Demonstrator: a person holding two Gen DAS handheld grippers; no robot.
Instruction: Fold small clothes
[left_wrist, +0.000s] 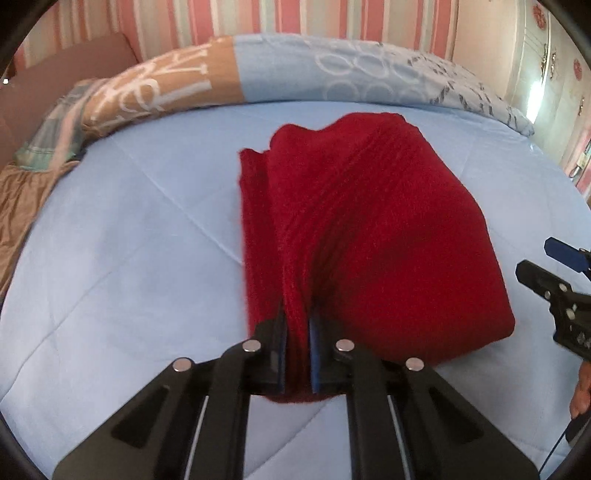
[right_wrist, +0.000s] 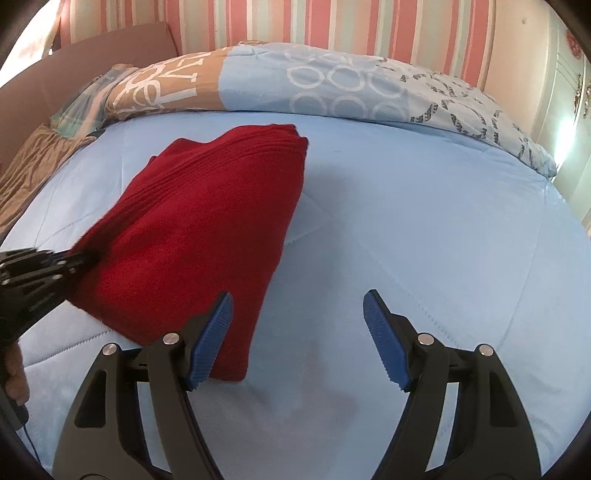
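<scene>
The red knit garment (left_wrist: 369, 229), folded, lies on the light blue bed (left_wrist: 122, 258), its long axis running from the near edge toward the rolled patterned quilt (left_wrist: 295, 70). The left claw (left_wrist: 297, 354) is clamped on the garment's near edge, which bunches between its pads. The right claw (right_wrist: 297, 339) stands open, gripping nothing, just beside the garment's near corner. White lettering on the quilt's tan band is upside down and unreadable.
</scene>
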